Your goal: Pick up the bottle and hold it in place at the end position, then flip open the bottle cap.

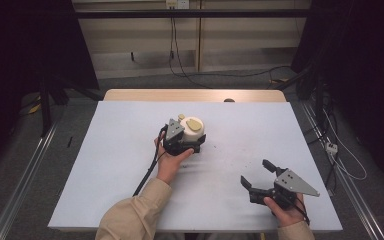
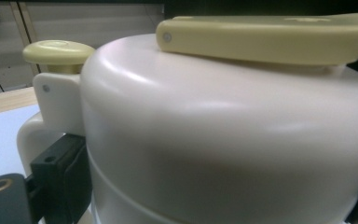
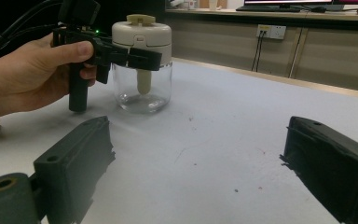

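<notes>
A clear glass jar (image 3: 142,88) with a cream lid (image 3: 142,33) and a pale yellow top lever (image 2: 265,39) stands upright near the table's middle (image 1: 192,126). A yellow knob (image 2: 58,51) sits on a side bracket of the lid. My left gripper (image 1: 191,137) is shut on the lid's side, one pad (image 2: 60,172) pressed against it at the left; in the right gripper view its jaws (image 3: 130,56) clamp the lid from this side. My right gripper (image 1: 255,171) hovers open near the table's front right, nothing between its jaws (image 3: 198,140), pointing toward the jar.
The pale sheet (image 1: 130,165) covers most of the wooden table (image 1: 195,95). A small brown thing (image 1: 228,100) sits at the far edge. Cables (image 1: 340,155) and rails lie on the floor at both sides. A wall socket (image 3: 271,31) is behind.
</notes>
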The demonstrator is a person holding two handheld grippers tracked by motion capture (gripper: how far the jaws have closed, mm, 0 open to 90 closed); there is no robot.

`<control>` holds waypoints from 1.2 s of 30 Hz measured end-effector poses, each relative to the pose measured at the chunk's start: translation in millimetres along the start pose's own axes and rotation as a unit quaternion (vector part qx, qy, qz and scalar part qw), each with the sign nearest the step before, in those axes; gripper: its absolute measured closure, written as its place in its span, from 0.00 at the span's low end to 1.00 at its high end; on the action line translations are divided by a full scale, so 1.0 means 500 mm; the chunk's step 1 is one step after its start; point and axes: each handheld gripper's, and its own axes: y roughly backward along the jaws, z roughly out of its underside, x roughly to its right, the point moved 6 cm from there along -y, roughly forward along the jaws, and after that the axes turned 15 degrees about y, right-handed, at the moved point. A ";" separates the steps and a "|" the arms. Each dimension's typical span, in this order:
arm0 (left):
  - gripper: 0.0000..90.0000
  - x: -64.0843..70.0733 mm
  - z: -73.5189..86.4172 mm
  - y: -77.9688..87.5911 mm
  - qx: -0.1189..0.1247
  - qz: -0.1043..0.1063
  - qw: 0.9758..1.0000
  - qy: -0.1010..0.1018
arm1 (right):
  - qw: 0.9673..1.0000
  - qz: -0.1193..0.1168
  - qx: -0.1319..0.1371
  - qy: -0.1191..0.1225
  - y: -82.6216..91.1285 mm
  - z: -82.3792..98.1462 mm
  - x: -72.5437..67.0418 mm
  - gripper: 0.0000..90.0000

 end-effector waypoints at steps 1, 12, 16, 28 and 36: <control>0.07 0.001 0.001 0.000 -0.001 0.002 1.000 0.000 | 1.000 0.001 0.001 -0.001 0.000 -0.001 0.001 0.08; 0.07 -0.002 0.005 0.006 0.004 0.004 1.000 0.004 | 1.000 0.002 -0.011 0.000 -0.014 -0.003 0.004 0.08; 0.07 -0.002 0.006 0.006 0.006 0.005 1.000 0.005 | 1.000 -0.006 -0.012 0.004 -0.027 -0.010 -0.002 0.08; 0.07 -0.002 0.006 0.007 0.003 0.004 1.000 0.005 | 1.000 -0.023 -0.018 -0.006 -0.072 -0.032 -0.012 0.09; 0.07 -0.003 0.006 0.007 0.002 0.004 1.000 0.005 | 0.999 -0.033 -0.011 -0.029 -0.100 -0.051 -0.016 0.13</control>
